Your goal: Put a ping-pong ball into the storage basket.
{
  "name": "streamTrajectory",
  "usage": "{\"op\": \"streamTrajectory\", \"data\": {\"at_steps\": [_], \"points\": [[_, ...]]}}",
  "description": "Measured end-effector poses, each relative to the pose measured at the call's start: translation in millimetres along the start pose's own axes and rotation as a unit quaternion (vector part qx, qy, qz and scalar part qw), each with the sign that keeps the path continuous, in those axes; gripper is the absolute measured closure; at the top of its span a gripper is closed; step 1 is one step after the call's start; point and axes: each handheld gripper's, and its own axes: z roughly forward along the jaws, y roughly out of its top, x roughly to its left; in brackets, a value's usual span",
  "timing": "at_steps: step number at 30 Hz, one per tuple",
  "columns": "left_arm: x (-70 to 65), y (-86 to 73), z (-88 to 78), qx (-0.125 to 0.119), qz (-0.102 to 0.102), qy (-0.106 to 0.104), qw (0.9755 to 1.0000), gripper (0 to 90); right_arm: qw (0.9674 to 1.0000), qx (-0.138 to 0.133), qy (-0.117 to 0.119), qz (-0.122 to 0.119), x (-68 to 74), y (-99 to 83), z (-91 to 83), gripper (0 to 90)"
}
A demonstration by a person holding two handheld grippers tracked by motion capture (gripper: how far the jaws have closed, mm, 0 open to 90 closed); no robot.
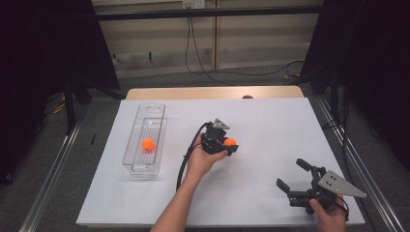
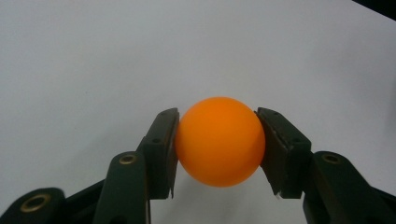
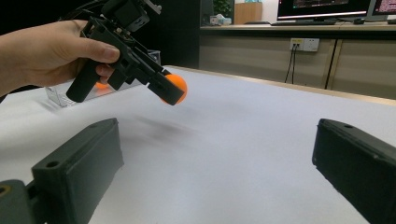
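An orange ball sits squeezed between the two black jaws of the left gripper, a pad pressing on each side of it, and it hangs clear above the white table sheet with its faint shadow on the sheet beneath. Off to that gripper's left lies a clear plastic tray with a second orange ball resting inside. Well apart, at the near right corner of the sheet, the right gripper is held low with its jaws spread wide and nothing between them.
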Motion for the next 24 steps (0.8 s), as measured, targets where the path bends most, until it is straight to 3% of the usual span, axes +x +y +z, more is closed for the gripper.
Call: {"op": "streamTrajectory", "data": {"at_steps": [10, 24], "points": [[6.3, -3.9, -10.2, 0.002, -0.004, 0.008, 1.0000, 51.0, 1.0000, 0.000, -0.001, 0.001, -0.4, 0.1, 0.1, 1.2], [8.7, -5.8, -8.6, 0.009, -0.006, 0.011, 0.9999, 51.0, 1.0000, -0.002, -0.002, 0.004, -1.4, 0.1, -0.6, 1.1]]}}
